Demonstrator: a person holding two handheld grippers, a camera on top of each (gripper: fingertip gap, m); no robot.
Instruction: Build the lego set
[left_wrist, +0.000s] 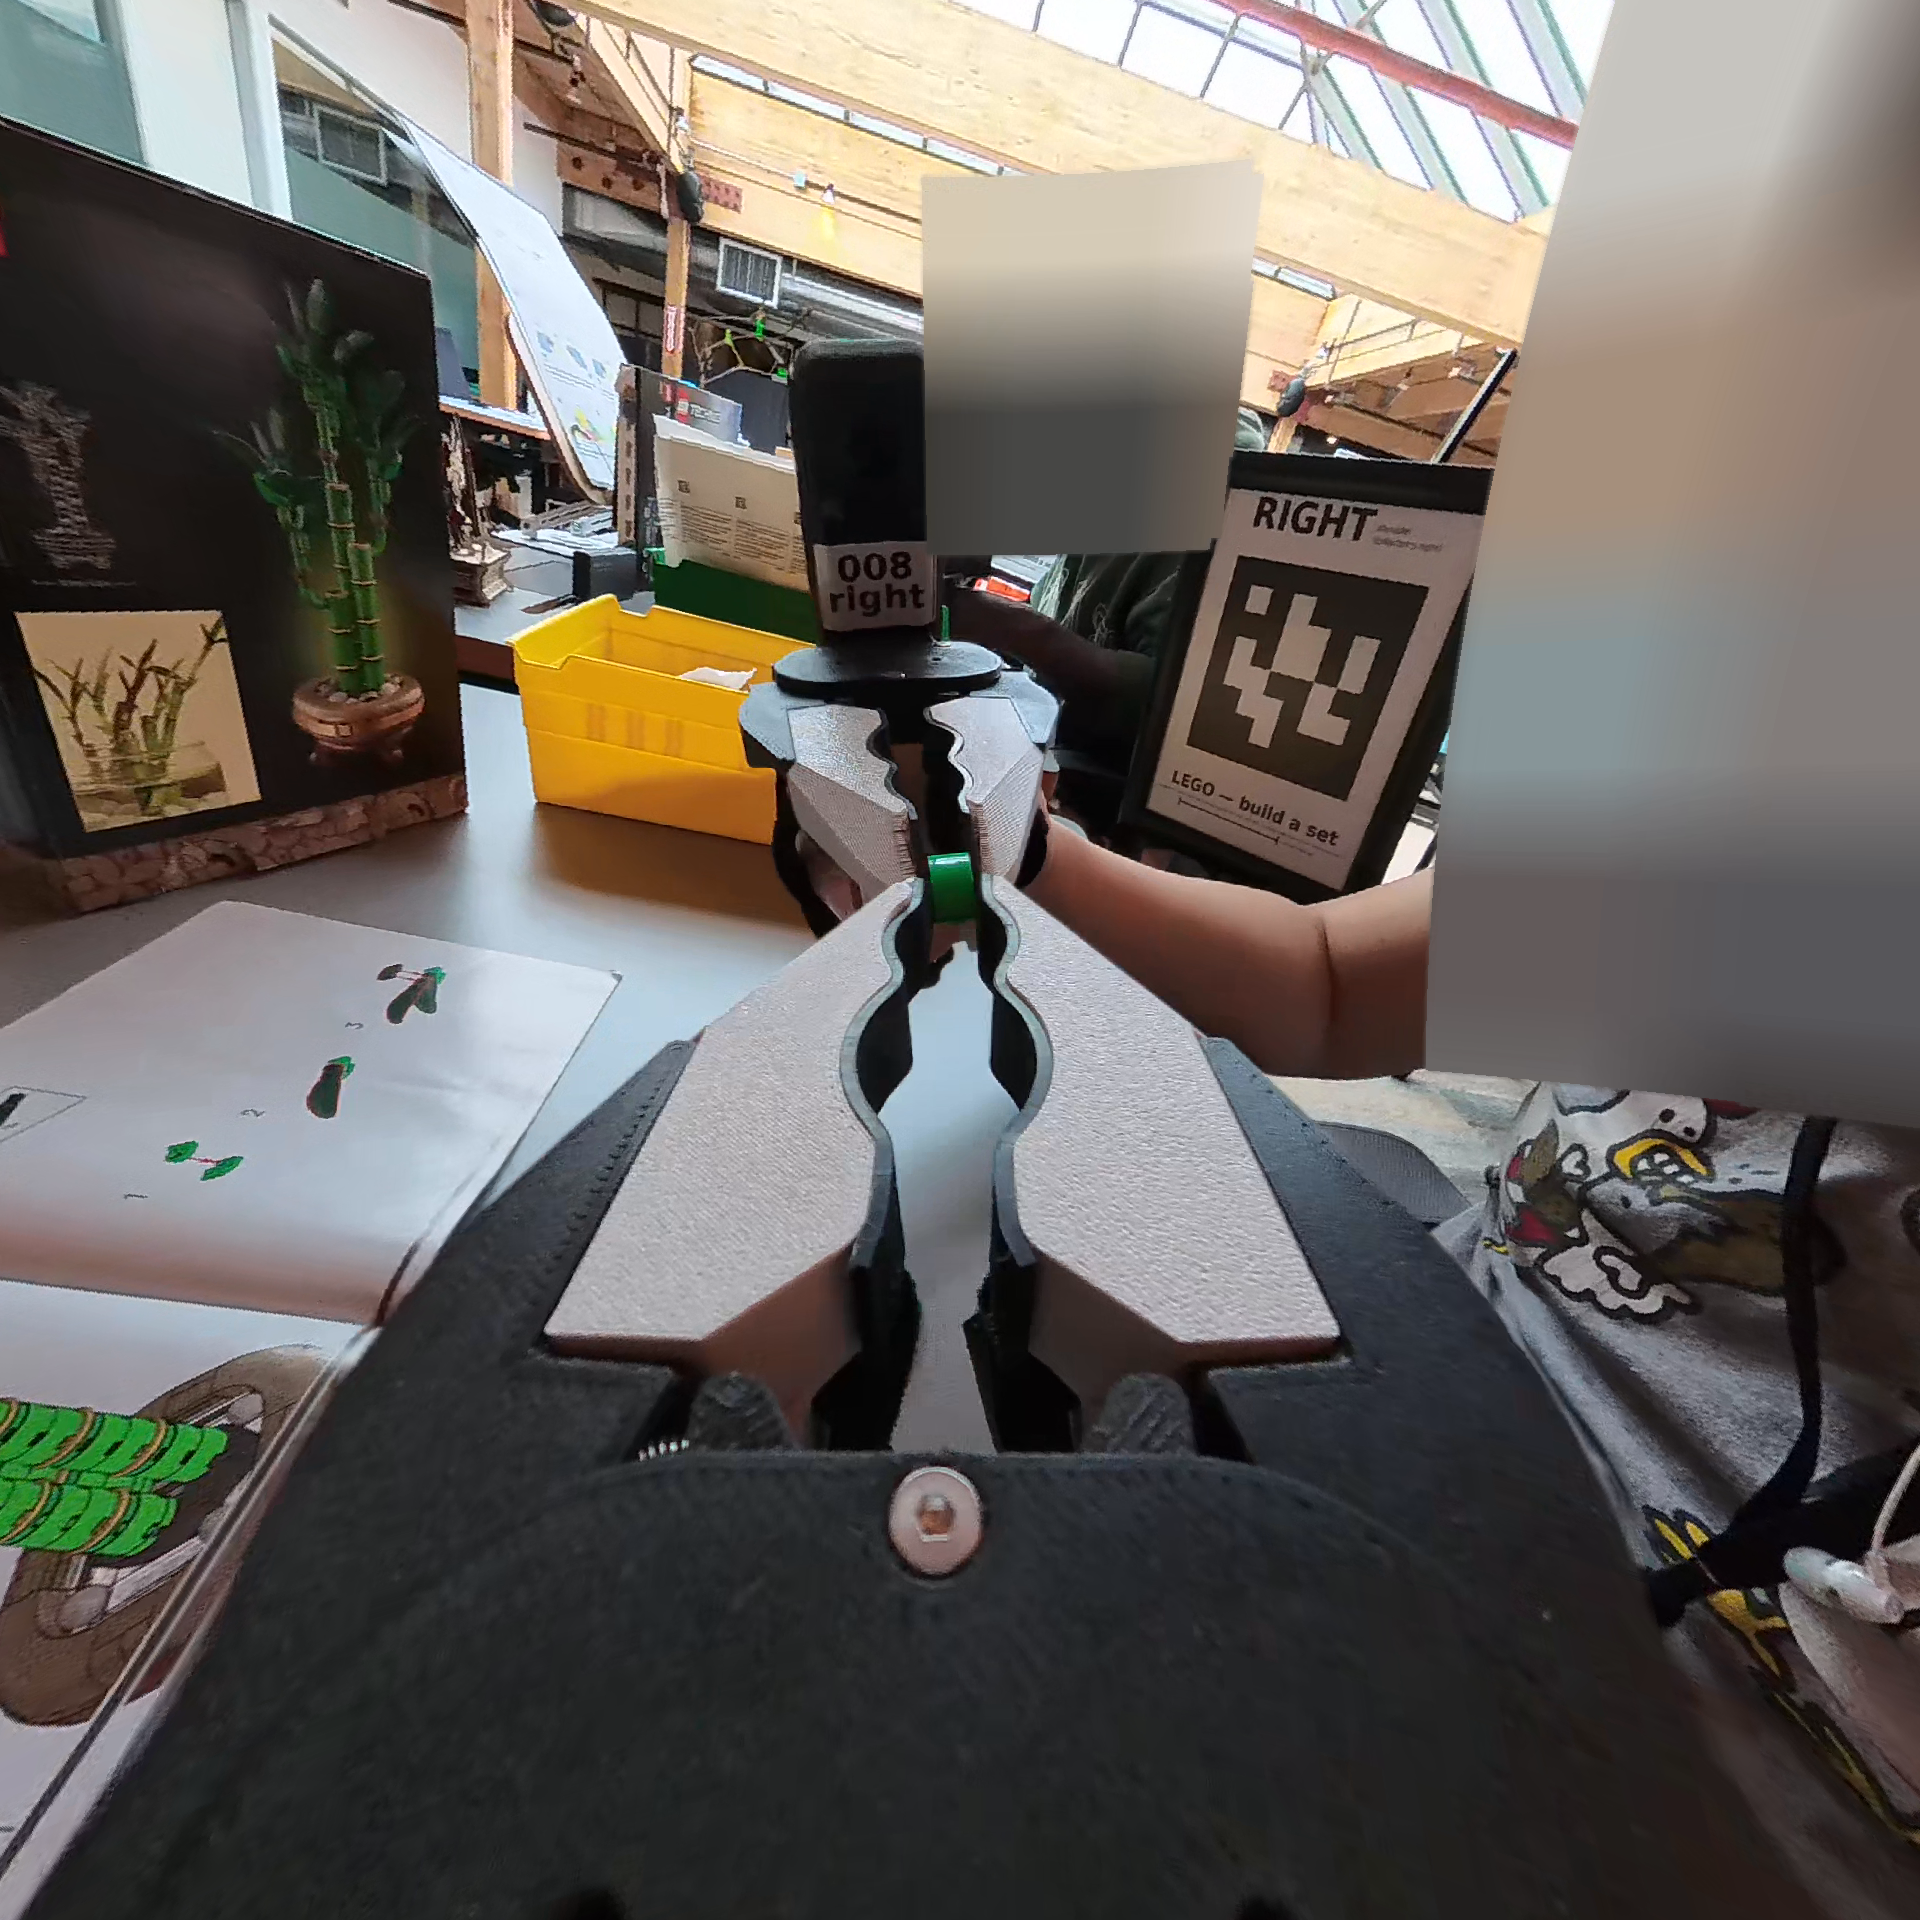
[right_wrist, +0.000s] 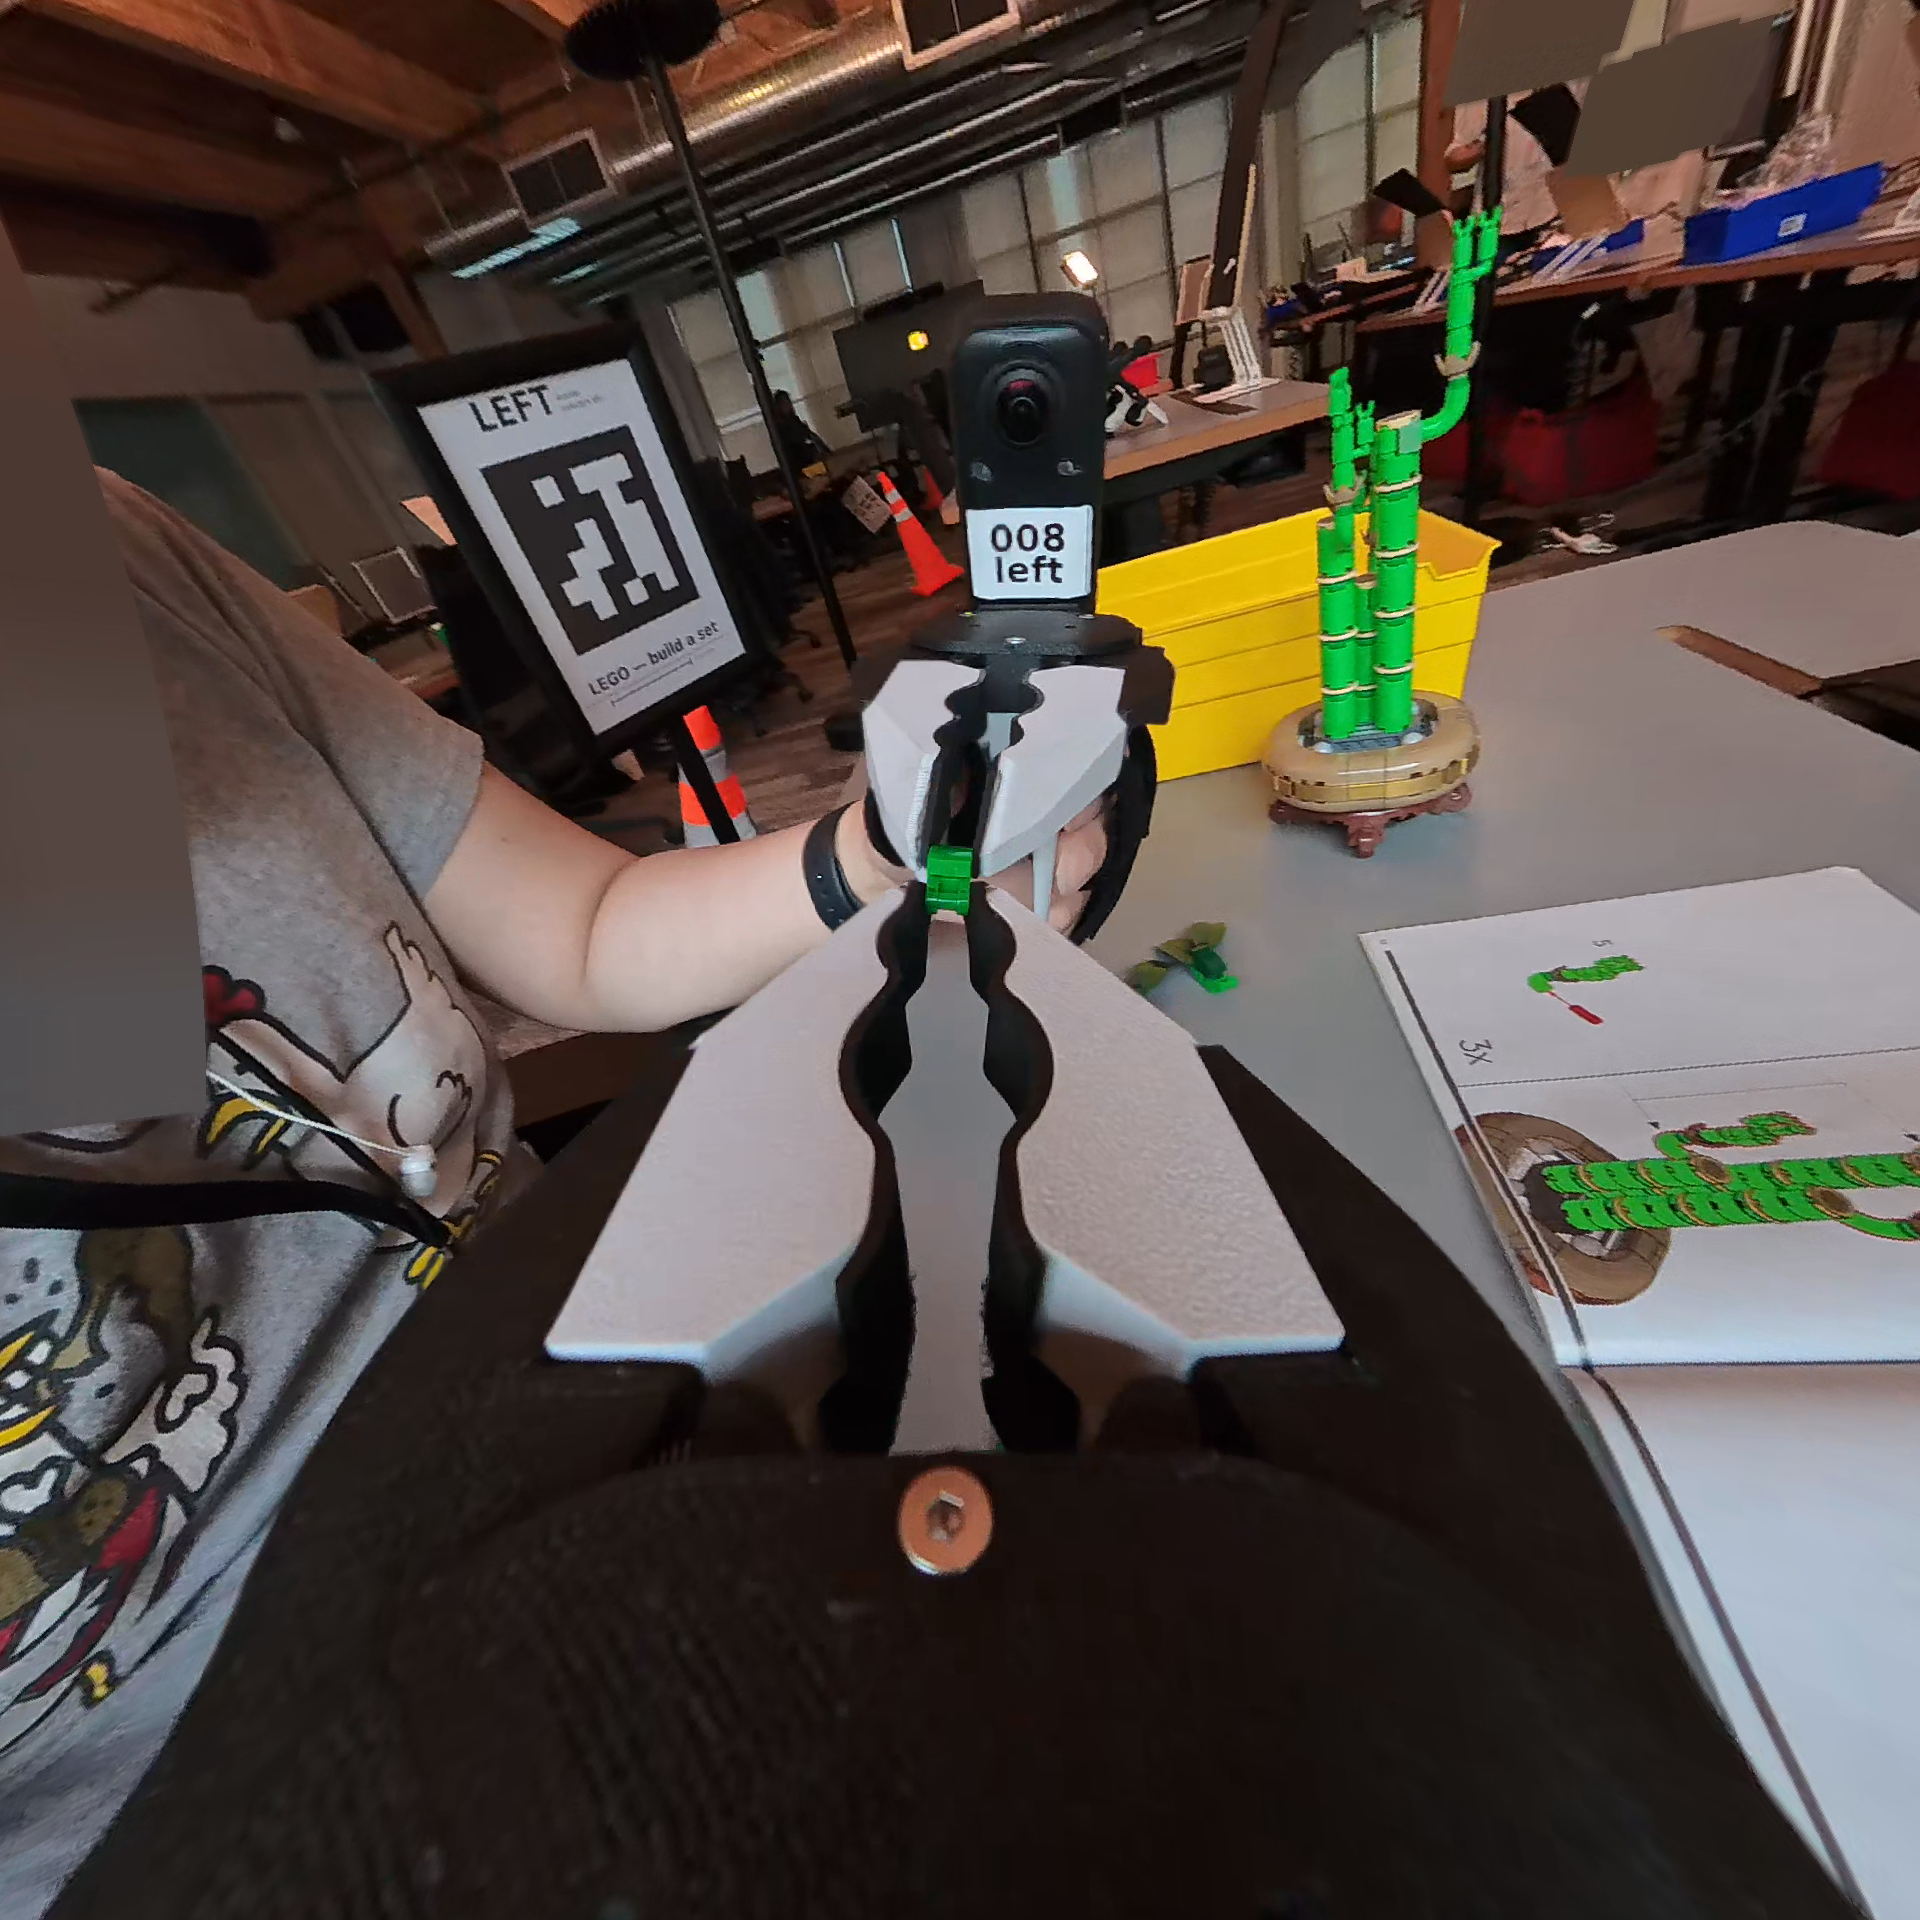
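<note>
My two grippers meet tip to tip above the table, with a small green lego piece (left_wrist: 951, 886) between them. My left gripper (left_wrist: 949, 906) is shut on this piece. My right gripper (right_wrist: 948, 912) is shut on the same green piece (right_wrist: 948, 881), which looks like a short ribbed stack. Each gripper also shows in the other's view: the right gripper (left_wrist: 940, 831) and the left gripper (right_wrist: 951, 847). The partly built green bamboo model (right_wrist: 1371, 613) stands upright in its tan round pot (right_wrist: 1371, 764) at the far right. Loose green leaf pieces (right_wrist: 1195, 961) lie on the table.
An open instruction booklet (left_wrist: 291, 1091) lies on the grey table and also shows in the right wrist view (right_wrist: 1683, 1143). A yellow bin (left_wrist: 634, 717) stands behind, with the set's box (left_wrist: 208, 520) to its left. Framed sign stands (left_wrist: 1320, 675) (right_wrist: 592, 540) and the person's torso (right_wrist: 260, 935) are close by. Both grippers' tips are close together, under 4 cm apart.
</note>
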